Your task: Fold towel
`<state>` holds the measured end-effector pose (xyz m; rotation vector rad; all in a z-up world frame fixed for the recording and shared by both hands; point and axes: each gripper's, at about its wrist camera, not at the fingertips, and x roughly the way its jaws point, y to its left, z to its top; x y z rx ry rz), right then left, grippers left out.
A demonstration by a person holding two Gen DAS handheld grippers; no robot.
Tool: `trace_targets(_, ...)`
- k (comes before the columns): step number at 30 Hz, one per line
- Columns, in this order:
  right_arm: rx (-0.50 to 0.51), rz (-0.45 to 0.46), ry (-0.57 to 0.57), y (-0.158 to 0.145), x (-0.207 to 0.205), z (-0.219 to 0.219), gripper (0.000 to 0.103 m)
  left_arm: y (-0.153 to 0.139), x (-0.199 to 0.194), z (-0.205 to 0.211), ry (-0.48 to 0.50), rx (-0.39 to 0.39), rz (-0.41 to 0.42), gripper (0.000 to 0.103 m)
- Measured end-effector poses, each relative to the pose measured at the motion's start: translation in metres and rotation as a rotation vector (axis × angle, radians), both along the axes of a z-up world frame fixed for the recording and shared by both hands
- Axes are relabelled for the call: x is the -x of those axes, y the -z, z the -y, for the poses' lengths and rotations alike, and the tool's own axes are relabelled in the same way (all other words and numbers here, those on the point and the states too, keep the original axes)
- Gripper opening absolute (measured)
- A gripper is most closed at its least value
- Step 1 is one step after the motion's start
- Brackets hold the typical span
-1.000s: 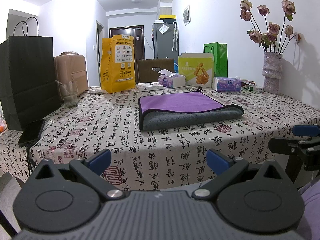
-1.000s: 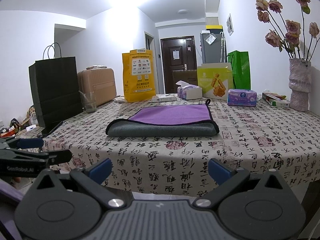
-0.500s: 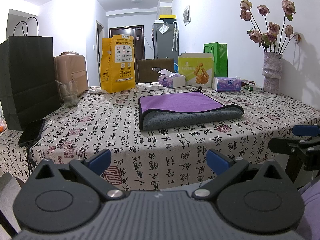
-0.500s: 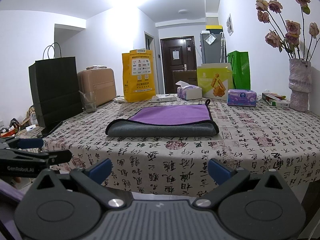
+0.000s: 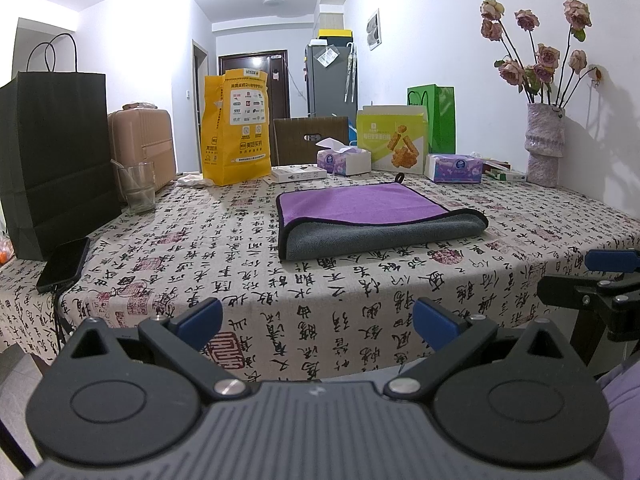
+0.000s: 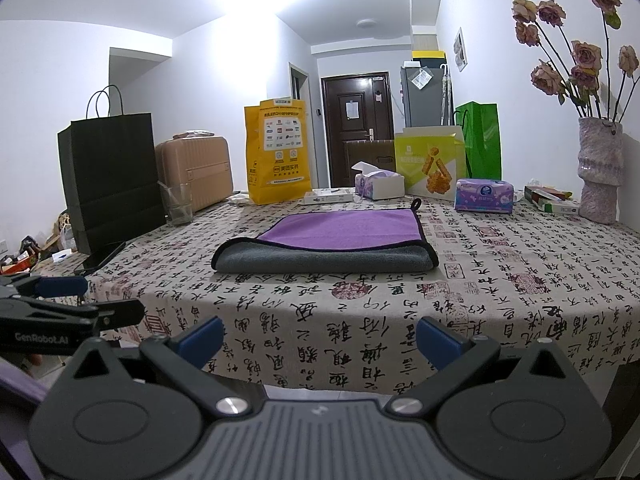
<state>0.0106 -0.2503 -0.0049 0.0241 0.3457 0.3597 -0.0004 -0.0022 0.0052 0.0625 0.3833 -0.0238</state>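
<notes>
Meanwhile, left gripper (image 5: pixel 316 322) and right gripper (image 6: pixel 318 334) gape empty near the folded towel (image 5: pixel 372 220).

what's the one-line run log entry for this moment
towel: folded, on table | left gripper: open, off table edge | right gripper: open, off table edge | contact: none

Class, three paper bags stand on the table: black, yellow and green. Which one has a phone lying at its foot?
The black bag: a phone lies at its base. The yellow bag and green bag have none.
</notes>
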Motion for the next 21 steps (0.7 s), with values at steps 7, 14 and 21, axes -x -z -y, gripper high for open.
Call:
trace_targets(7, 0.002, 0.002, 0.001, -0.001, -0.003, 0.001, 0.103, 0.003, -0.005, 0.003, 0.010, -0.003, -0.013, 0.103)
trace_targets(14, 0.010, -0.001, 0.004, -0.003, -0.012, 0.000, 0.103, 0.005, -0.019, 0.008, 0.003, -0.015, -0.044, 0.103)
trace_targets(21, -0.019, -0.032, 0.031, -0.004, -0.030, 0.008, 0.103, 0.007, -0.034, 0.008, -0.009, -0.017, -0.089, 0.103)
